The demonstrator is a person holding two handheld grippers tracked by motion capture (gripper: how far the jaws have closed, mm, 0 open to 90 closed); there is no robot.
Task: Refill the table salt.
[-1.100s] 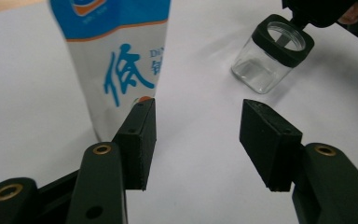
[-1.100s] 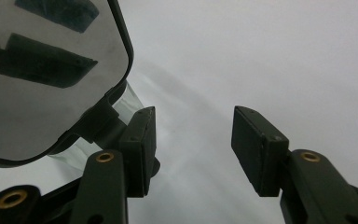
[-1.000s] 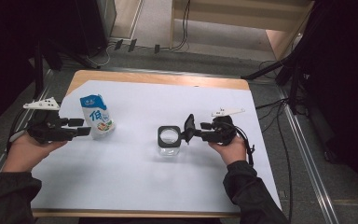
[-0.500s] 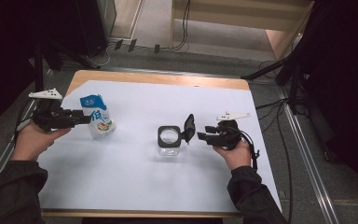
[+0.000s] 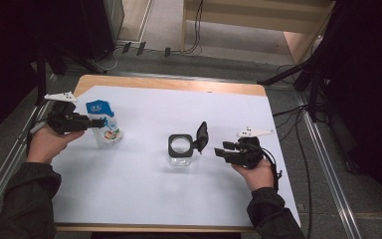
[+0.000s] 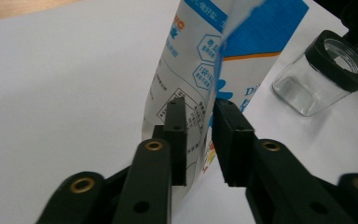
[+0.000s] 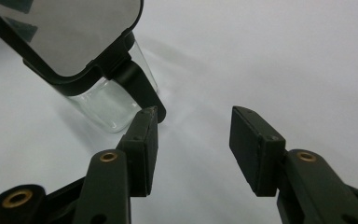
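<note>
A white and blue stand-up pouch (image 5: 105, 124) stands upright at the left of the white sheet. My left gripper (image 5: 98, 121) reaches it from the left. In the left gripper view its jaws have just been closing, and the pads of my left gripper (image 6: 198, 116) now pinch the pouch (image 6: 200, 60) at its side seam. A clear glass jar (image 5: 180, 149) with a black collar stands mid-table, its hinged lid (image 5: 202, 135) flipped up. My right gripper (image 5: 220, 152) is just right of the jar, open, with nothing between its jaws. In the right gripper view the jar (image 7: 107, 102) and lid (image 7: 74, 32) lie ahead of my right gripper (image 7: 193, 126), to the left.
A white sheet (image 5: 144, 199) covers most of the wooden table (image 5: 179, 84). Metal rails run along both sides of the table, and cables lie on the floor beyond its far edge and at the right.
My left gripper has shifted a little away from me and closed onto the pouch's edge. My right gripper has drawn back from the jar's lid toward the right.
</note>
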